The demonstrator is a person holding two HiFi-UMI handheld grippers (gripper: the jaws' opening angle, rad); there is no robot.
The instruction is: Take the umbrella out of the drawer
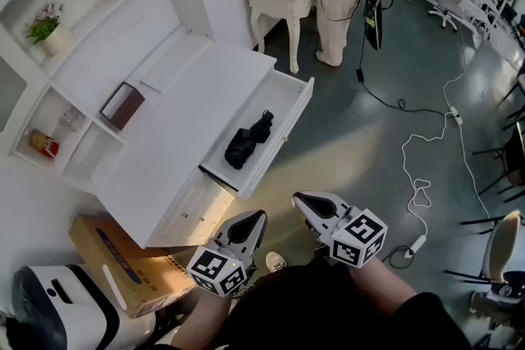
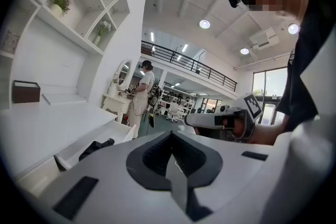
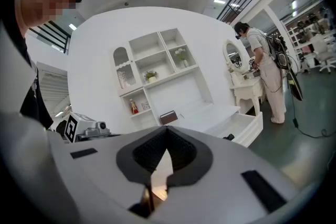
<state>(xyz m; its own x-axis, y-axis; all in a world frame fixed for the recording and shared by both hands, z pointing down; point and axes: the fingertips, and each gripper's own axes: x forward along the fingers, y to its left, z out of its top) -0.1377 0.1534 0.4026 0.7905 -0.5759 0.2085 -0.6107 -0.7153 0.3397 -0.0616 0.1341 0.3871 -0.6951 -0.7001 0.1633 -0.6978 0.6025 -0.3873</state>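
Left gripper (image 1: 248,223): jaws clenched, empty; right gripper (image 1: 308,203): jaws together, empty; both just off the desk's (image 1: 176,123) near corner, touching nothing; black umbrella (image 1: 248,141): folded, lying inside the open drawer (image 1: 289,120), within its rim; floor (image 1: 353,152): open room beyond the drawer's front edge.

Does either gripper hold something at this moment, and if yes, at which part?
Nothing is held. The left gripper and the right gripper are both shut and empty. The umbrella lies untouched in the open drawer.
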